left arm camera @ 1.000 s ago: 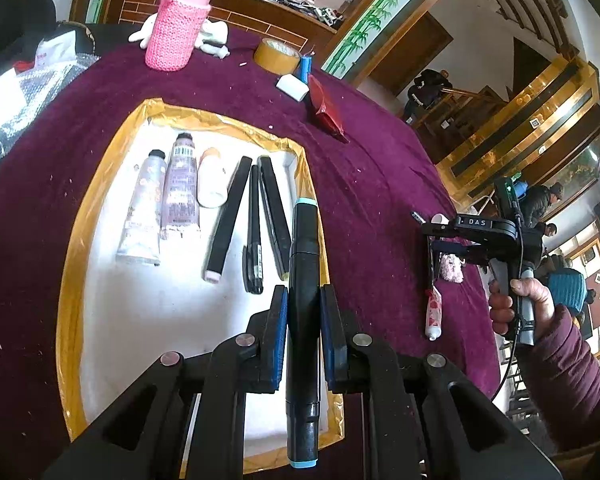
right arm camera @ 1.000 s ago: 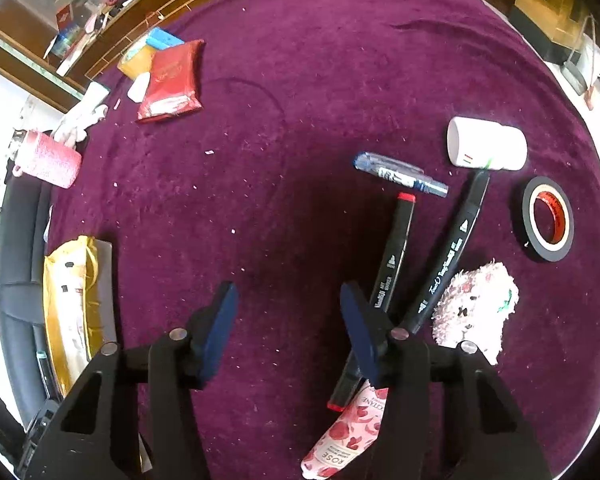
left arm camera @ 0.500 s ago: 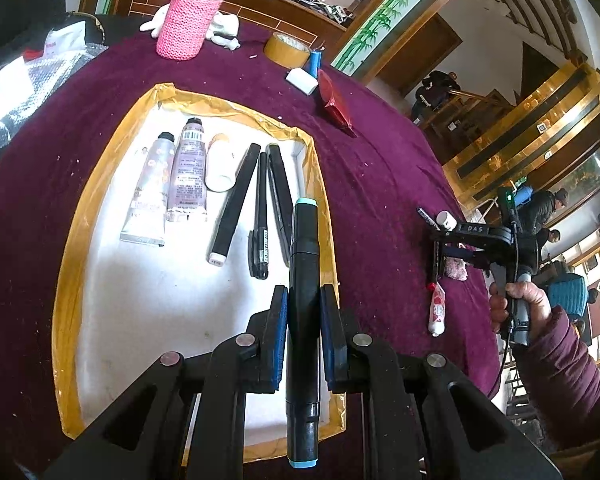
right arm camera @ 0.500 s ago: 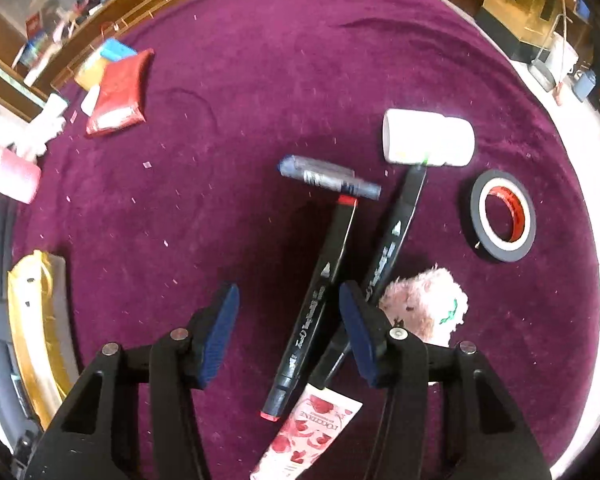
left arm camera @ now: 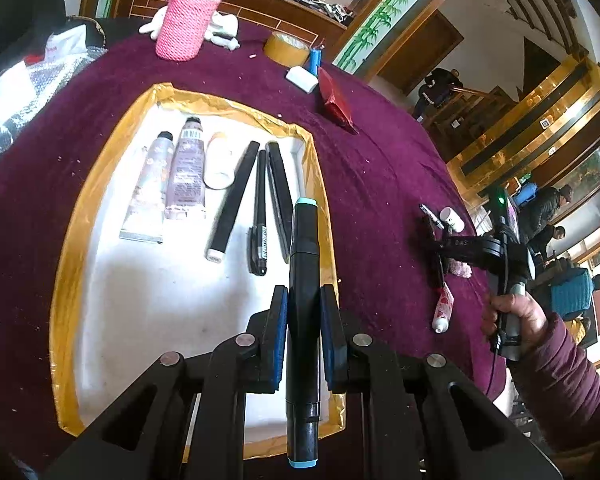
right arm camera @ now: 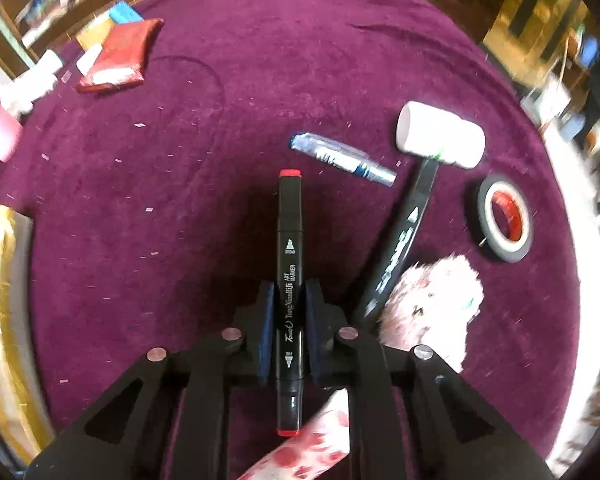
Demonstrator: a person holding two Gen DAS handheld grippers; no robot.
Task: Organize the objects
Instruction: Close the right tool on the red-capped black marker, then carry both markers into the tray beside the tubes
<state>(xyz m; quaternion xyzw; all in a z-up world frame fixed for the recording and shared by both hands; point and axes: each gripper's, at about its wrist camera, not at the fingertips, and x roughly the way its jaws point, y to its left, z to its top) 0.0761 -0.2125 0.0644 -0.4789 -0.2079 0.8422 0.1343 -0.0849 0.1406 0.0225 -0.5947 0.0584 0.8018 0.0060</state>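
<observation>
My left gripper (left arm camera: 303,300) is shut on a black marker with teal caps (left arm camera: 303,256), held over the right side of the gold-rimmed white tray (left arm camera: 80,216). Two tubes (left arm camera: 148,192), a small white bottle (left arm camera: 219,160) and several black markers (left arm camera: 236,196) lie in the tray. My right gripper (right arm camera: 289,296) points steeply down at the purple cloth. Its jaws are closing, and the pads press on a black marker with red caps (right arm camera: 289,216). A second black marker (right arm camera: 404,240) lies just to its right.
Around the right gripper lie a blue pen (right arm camera: 340,158), a white bottle (right arm camera: 440,136), a tape roll (right arm camera: 504,220), a pink fluffy thing (right arm camera: 432,304) and a rose-print tube (right arm camera: 308,448). At the far edge are a pink knitted bottle (left arm camera: 188,24), brown tape (left arm camera: 286,48) and a red packet (left arm camera: 334,96).
The right gripper came down over the red-capped marker and its jaws closed onto it. The left gripper stayed where it was with the teal-capped marker.
</observation>
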